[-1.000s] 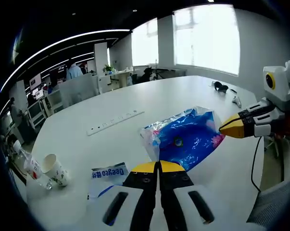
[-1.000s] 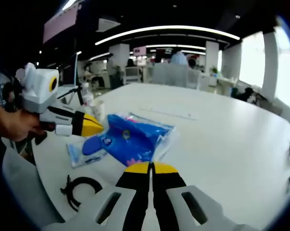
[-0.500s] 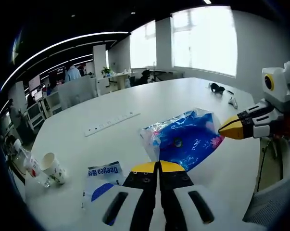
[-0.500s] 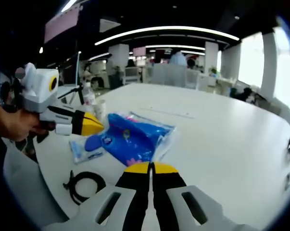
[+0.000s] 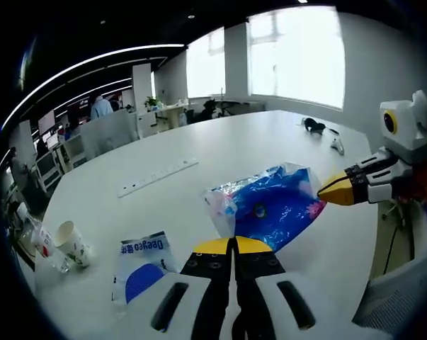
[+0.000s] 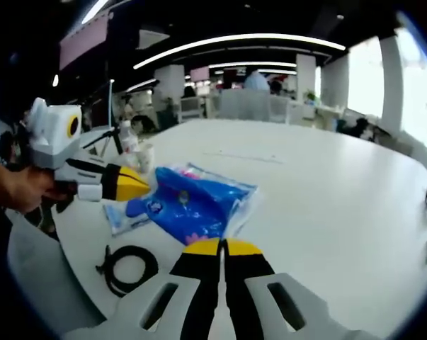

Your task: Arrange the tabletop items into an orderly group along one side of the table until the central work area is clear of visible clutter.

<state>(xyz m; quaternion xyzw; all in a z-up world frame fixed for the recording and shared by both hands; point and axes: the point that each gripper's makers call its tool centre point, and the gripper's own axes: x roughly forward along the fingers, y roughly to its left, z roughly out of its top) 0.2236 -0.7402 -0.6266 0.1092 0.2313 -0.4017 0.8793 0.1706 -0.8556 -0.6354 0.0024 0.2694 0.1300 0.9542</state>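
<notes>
Blue plastic bag lying flat near desk edge closest to both claws, not yet moved. White-blue packet just beside it toward the same edge, paper cup and clear wrapper further along that edge, black cable coil at the near rim. Power strip well apart in mid-desk; dark small items near far edge. Left claw pinched closed, empty. Right claw likewise closed, empty, hovering by the bag. Grouping barely begun; nearly everything left to gather.
</notes>
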